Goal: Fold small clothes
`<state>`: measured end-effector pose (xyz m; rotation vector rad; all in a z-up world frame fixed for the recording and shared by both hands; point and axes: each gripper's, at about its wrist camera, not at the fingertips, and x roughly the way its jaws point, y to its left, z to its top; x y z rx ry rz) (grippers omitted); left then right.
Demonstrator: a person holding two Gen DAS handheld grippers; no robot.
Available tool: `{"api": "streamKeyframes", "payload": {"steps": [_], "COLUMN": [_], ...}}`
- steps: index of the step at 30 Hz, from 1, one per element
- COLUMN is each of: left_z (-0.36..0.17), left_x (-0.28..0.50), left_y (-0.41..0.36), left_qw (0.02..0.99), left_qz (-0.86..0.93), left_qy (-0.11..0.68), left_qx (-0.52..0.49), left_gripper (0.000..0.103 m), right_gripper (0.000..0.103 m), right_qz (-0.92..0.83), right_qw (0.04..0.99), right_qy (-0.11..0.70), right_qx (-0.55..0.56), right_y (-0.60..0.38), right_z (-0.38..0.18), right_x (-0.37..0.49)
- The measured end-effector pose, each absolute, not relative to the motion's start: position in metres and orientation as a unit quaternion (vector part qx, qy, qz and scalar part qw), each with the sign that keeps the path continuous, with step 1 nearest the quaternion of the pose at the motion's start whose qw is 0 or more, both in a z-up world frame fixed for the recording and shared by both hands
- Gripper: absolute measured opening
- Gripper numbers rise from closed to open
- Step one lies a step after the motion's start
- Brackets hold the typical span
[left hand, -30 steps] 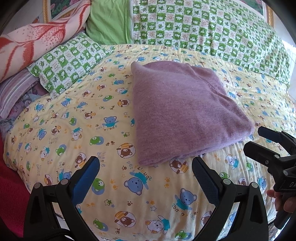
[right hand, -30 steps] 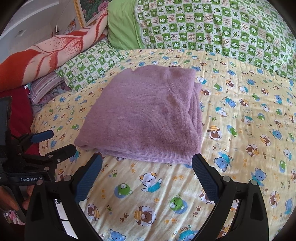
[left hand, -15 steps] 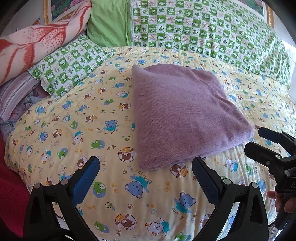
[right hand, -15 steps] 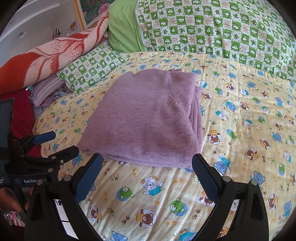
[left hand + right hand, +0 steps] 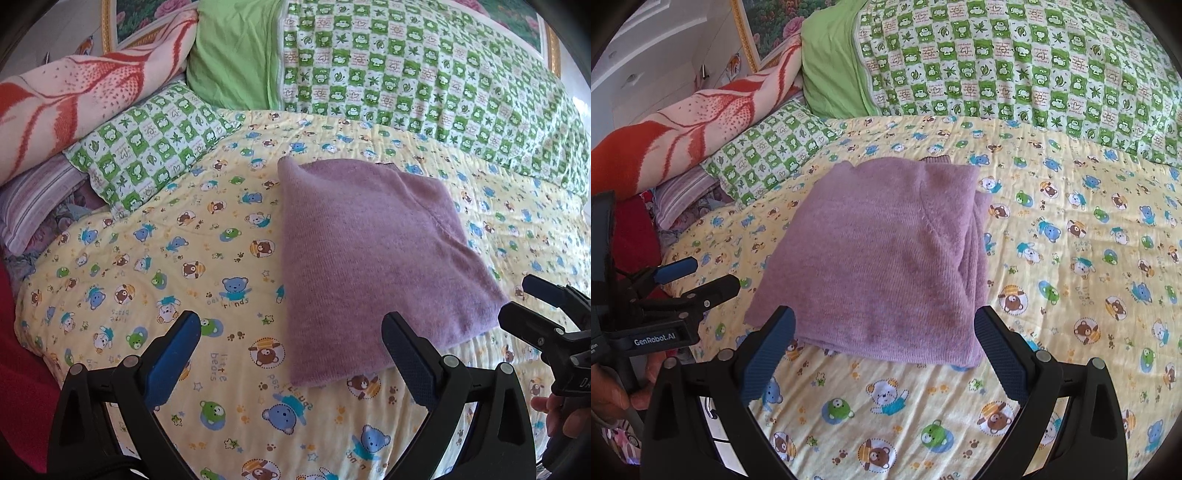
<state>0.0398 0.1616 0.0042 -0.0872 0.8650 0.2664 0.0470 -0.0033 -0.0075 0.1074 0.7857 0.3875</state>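
With the purple sweater [image 5: 373, 254] lying folded mid-frame on the bed [image 5: 155, 280] and your left gripper [image 5: 291, 354] and right gripper [image 5: 884, 343] both spread apart and empty, the fold looks finished, so next you would fetch another garment.

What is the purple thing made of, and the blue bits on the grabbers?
The purple folded garment looks like soft knitted wool or acrylic: fine ribs, fuzzy matte surface. The blue pads on the right gripper seem rubbery, with a dotted grip texture.

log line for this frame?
stage: fold done | purple sweater folded, flat on bear-print bedspread | left gripper open, empty | right gripper open, empty
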Motion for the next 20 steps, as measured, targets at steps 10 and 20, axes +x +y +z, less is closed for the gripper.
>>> {"api": "streamKeyframes", "payload": {"steps": [10,20], "left_z": [-0.004,-0.007], "left_x": [0.046,0.05], "left_y": [0.161,0.161], "left_qw": [0.894,0.889], "left_qz": [0.131,0.128], "left_qy": [0.426,0.437], "left_qx": [-0.046,-0.055], "left_gripper": [0.099,0.099], "right_gripper": [0.098,0.098], "right_qz": [0.191,0.195], "right_qw": [0.901,0.899], "right_qy": [0.386,0.389], "right_qx": [0.053,0.053], "right_y": [-0.006,-0.004], "right_z": [-0.009,-0.009], "right_x": [0.06,0.068]}}
